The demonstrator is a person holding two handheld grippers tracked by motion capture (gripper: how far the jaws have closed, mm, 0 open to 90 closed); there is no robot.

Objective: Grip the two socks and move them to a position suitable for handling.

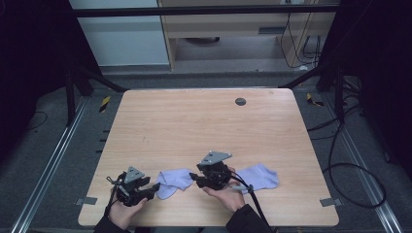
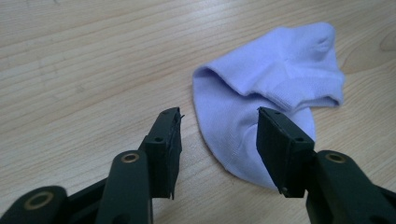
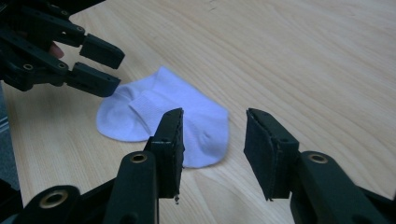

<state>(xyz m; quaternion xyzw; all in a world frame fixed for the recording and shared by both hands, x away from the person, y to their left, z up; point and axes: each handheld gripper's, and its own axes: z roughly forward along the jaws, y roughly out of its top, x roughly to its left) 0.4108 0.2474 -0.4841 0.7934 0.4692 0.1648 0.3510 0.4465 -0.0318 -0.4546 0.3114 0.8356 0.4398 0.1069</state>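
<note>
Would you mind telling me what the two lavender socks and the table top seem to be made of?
The left sock and the right sock look like soft knitted fabric, probably a cotton blend: matte, with a ribbed cuff and limp folds. The table shows pale wood grain with a smooth, slightly glossy face; whether it is solid wood or laminate is unclear.

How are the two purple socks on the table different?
The left pale purple sock lies between both grippers, its cuff folded over; the right pale purple sock lies past the right gripper, spread flatter. The left gripper reaches only the left one. Both match in colour.
</note>
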